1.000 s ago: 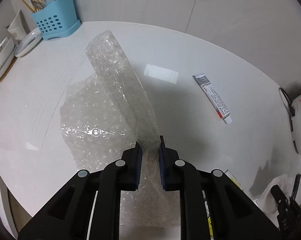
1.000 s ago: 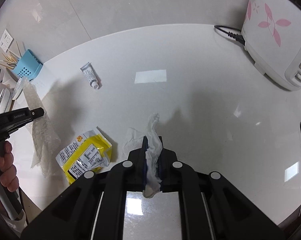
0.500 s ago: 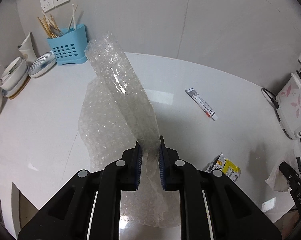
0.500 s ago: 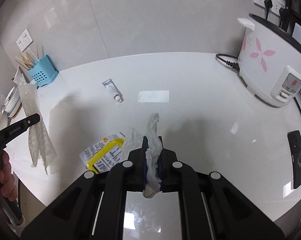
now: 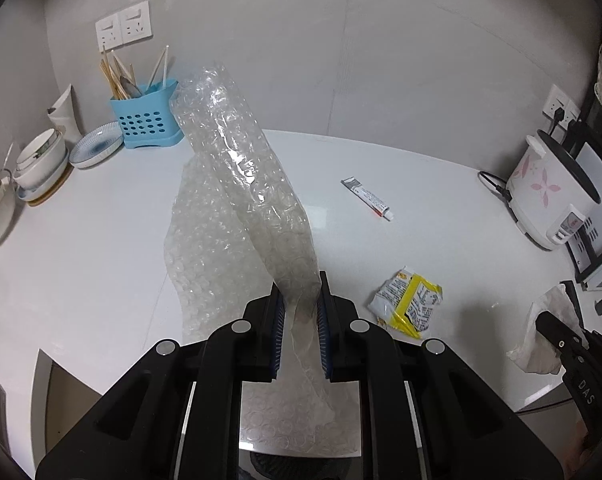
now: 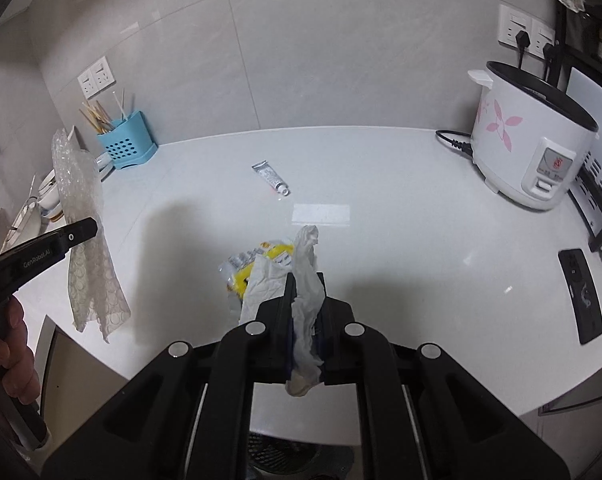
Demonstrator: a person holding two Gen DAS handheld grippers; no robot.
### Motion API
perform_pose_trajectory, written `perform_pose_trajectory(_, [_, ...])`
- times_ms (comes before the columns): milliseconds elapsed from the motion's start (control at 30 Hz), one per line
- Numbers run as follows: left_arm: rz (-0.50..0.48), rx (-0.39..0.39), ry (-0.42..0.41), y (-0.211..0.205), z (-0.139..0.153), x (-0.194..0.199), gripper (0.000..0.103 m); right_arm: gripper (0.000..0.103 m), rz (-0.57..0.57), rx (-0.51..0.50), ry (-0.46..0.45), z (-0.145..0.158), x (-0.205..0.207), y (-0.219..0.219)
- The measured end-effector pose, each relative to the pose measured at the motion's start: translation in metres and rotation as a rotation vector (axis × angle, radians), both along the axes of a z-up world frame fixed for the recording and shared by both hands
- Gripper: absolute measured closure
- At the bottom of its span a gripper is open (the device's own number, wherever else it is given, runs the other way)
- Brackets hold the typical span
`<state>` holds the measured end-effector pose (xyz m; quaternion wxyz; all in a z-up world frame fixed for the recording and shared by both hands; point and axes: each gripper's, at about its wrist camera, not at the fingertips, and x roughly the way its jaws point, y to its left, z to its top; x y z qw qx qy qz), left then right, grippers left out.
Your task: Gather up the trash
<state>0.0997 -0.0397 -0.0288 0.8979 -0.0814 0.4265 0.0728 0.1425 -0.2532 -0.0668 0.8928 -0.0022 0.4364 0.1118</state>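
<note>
My left gripper is shut on a clear bubble wrap sheet and holds it in the air above the white counter; it also shows in the right wrist view. My right gripper is shut on a crumpled white tissue, seen too in the left wrist view. A yellow and white wrapper lies on the counter between them. A small white tube lies farther back.
A blue utensil holder with chopsticks, a plate and bowls stand at the back left. A white rice cooker with its cord sits at the right. A black remote lies near the right edge.
Both grippers have risen and pulled back from the counter, lifting the bubble wrap and the tissue clear of it. More of the wall and counter shows now.
</note>
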Motion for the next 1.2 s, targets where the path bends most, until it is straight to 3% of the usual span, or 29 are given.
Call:
perform_pose_trajectory(300, [-0.049, 0.005, 0.006, -0.019, 0.005, -0.074, 0.089, 0.096, 0.008, 0.026, -0.001, 0.005, -0.063, -0.009])
perform_pose_trajectory(567, [-0.09, 0.01, 0.043, -0.03, 0.0, -0.149, 0.089, 0.096, 0.083, 0.027, 0.007, 0.002, -0.116, -0.001])
perform_pose_trajectory(833, [-0.105, -0.008, 0.112, -0.029, -0.038, -0.205, 0.089, 0.096, 0.186, 0.01, 0.062, -0.027, -0.161, 0.02])
perform_pose_trajectory(1200, [-0.098, -0.038, 0.232, -0.027, -0.109, -0.25, 0.089, 0.096, 0.251, 0.009, 0.171, -0.088, -0.198, 0.035])
